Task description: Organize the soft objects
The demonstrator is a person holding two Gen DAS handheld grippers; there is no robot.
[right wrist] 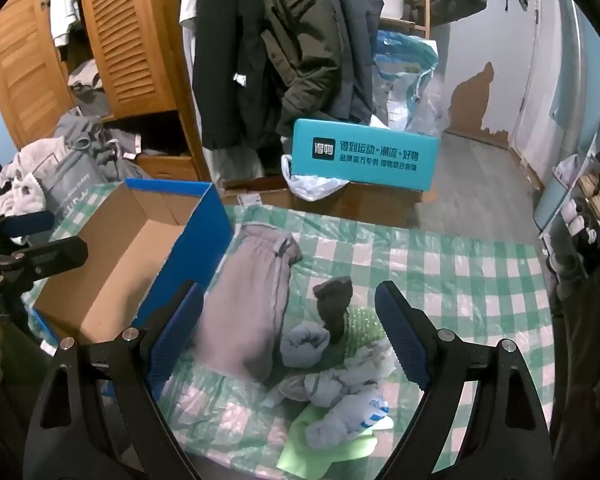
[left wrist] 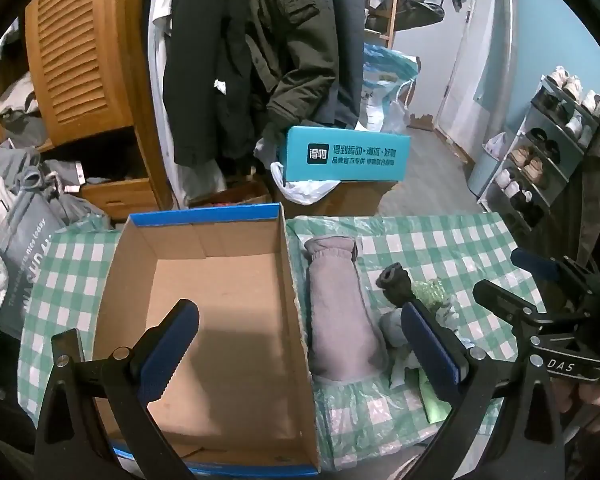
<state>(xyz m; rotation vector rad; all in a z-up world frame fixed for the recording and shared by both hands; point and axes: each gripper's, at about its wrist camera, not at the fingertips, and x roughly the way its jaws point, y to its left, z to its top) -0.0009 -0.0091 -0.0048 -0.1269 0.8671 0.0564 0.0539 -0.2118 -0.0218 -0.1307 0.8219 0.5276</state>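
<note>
fingers [left wrist: 432, 344] spread, "das" clamp [left wrist: 568, 366], teal box [left wrist: 346, 156]

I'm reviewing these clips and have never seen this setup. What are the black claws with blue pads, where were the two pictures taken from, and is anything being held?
The claws are hand-held grippers, one per hand, each with a forward-looking camera. The left gripper hovers open over an empty cardboard box. The right gripper hovers open over a pile of socks beside a folded grey garment, all on a green checked cloth. Nothing is held.
</note>
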